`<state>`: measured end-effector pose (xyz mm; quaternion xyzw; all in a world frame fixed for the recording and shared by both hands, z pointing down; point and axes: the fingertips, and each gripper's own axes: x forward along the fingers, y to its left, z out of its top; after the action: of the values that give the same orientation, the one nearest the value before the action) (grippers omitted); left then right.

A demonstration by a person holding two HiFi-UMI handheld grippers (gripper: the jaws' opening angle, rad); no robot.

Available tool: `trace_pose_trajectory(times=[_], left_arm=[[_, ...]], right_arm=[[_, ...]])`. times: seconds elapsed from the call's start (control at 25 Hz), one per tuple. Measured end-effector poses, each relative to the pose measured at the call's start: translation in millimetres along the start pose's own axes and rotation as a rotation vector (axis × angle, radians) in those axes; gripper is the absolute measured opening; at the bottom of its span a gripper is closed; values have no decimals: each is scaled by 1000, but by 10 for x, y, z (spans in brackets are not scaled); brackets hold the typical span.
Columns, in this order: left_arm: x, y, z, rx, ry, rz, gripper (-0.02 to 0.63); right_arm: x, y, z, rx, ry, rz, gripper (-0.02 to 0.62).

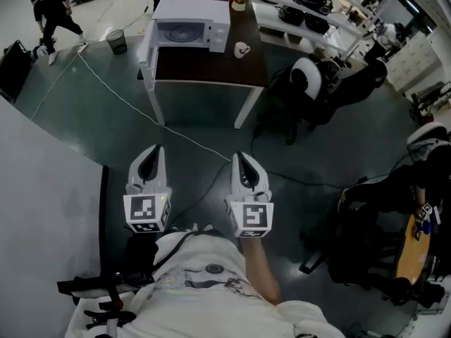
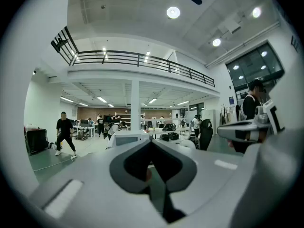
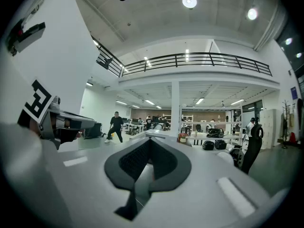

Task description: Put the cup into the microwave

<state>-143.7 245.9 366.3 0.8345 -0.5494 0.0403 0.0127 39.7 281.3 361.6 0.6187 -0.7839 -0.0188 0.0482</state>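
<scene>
The person is holding both tools low and level, close to the body and well apart from the dark-topped, white-legged table (image 1: 211, 65). The left gripper (image 1: 156, 151) is showing its jaws together with nothing between them. The right gripper (image 1: 239, 158) is likewise fully closed and gripping nothing.

On the table, the boxy white microwave oven (image 1: 211, 20) is standing with its white door (image 1: 147, 51) swung wide to the left — the cavity is showing only its round turntable plate. The small white handled cup (image 1: 242, 48) is sitting on the tabletop just beside the microwave's right front corner, outside it. Whether it is holding anything I cannot tell. A small potted plant (image 1: 239, 2) is standing on the table behind the microwave. On the floor to the left of the table a dark round wastebasket (image 1: 117, 41) is standing — its contents are too small to make out.
</scene>
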Motion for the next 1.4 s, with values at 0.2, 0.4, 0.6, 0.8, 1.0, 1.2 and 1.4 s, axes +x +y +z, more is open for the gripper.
trace_pose_trajectory(times=[0.2, 0.4, 0.6, 0.8, 1.0, 1.2, 1.4], left_arm=[[52, -43, -74, -2, 12, 7, -3], [113, -144, -132, 4, 26, -1, -3], [227, -319, -274, 6, 55, -22, -3], [309, -390, -282, 11, 62, -18, -3], [393, -395, -175, 17, 40, 9, -3], [342, -416, -219, 13, 63, 25, -3], [478, -392, -306, 13, 82, 12, -2]], right_arm=[[-14, -64, -121, 16, 23, 6, -2], [7, -139, -150, 32, 8, 12, -2], [13, -315, -324, 60, 57, 6, 0], [26, -435, -380, 71, 70, 23, 1], [179, -523, -281, 69, 23, 56, 1], [161, -558, -312, 94, 40, 64, 2], [307, -562, -396, 104, 58, 62, 2]])
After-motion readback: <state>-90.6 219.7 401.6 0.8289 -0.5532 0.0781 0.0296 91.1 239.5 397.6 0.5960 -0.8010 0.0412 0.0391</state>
